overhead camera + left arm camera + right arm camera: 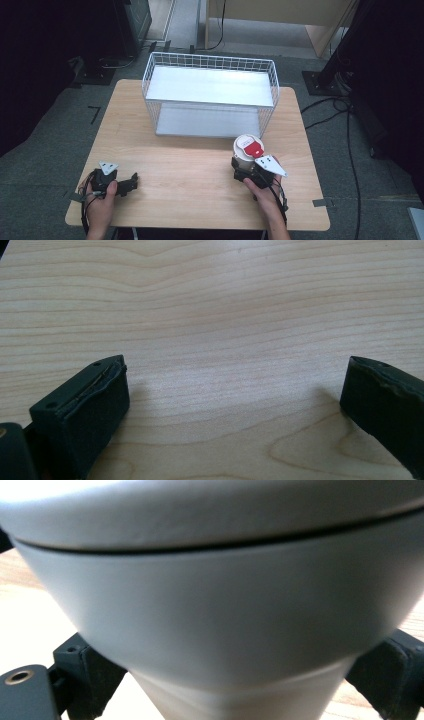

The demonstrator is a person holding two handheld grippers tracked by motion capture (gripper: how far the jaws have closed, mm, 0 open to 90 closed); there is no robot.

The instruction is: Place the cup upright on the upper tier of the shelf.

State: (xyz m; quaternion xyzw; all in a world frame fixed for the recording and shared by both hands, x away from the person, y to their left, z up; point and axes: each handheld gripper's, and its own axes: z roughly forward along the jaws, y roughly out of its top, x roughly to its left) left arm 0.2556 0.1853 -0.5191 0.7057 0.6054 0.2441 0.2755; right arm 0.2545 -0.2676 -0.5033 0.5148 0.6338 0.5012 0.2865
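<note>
A white cup point(248, 149) with a white lid and a red label on top sits at the table's right front, just ahead of the wire rack. My right gripper point(243, 168) is shut on its lower body. In the right gripper view the cup point(215, 605) rises close between the two black jaws, and my right gripper point(225, 680) clasps its narrow base from both sides. I cannot tell whether the cup rests on the table or is raised. My left gripper point(133, 181) lies at the left front, held by a hand. In its own view my left gripper point(235, 390) is open over bare wood.
A white wire rack point(210, 92) with two grey shelves stands at the back middle of the wooden table point(185, 165), its open side towards me. Cables and dark stands lie on the floor around the table.
</note>
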